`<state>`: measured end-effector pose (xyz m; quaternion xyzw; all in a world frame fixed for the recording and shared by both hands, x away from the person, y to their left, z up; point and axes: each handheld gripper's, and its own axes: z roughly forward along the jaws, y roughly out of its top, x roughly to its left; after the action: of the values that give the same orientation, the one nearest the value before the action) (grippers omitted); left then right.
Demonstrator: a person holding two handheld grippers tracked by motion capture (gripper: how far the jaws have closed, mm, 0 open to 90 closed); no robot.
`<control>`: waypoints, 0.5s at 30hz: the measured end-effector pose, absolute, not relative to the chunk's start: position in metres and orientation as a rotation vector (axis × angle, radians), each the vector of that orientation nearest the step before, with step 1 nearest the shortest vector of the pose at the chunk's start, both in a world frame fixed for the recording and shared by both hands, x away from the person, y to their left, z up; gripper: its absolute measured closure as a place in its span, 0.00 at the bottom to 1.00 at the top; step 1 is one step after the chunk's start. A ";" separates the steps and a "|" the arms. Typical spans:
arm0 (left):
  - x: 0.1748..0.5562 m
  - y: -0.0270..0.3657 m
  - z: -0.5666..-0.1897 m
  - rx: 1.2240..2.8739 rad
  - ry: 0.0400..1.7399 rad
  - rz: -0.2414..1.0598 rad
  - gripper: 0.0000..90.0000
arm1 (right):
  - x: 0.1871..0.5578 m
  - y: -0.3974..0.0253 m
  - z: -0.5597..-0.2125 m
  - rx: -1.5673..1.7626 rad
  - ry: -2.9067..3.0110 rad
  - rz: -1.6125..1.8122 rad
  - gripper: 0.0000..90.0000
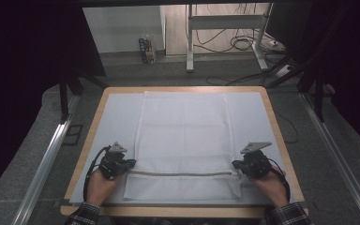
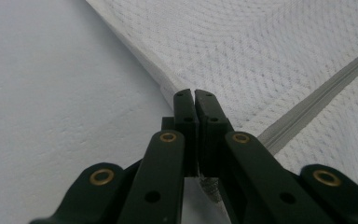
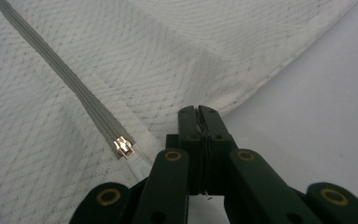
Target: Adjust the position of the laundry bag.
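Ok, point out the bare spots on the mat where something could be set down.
Two bare strips of the grey mat flank the white mesh bag: one between the bag's left edge and the table's wooden rim, one on the right. Both narrow near the person, where the left claw and right claw sit at the bag's edges by the zipper.

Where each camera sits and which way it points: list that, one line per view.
High view: above the person's side, looking forward and down on the table and white mesh bag; both hands, left gripper, right gripper.
Left gripper view: rides the left gripper, along shut jaws to the bag's edge.
Right gripper view: rides the right gripper, jaws pinching mesh beside the zipper pull.
Shared: bag and grey zipper.
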<state>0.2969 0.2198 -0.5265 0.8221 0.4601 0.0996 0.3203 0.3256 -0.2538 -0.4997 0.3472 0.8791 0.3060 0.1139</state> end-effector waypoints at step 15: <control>0.284 0.212 -0.523 2.120 1.125 0.398 0.42 | 0.324 -0.256 -0.495 0.989 2.525 0.933 0.57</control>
<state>0.2844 0.2122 -0.5230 0.8173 0.4336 0.1533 0.3470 0.3240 -0.2564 -0.4953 0.3417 0.8723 0.3221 0.1363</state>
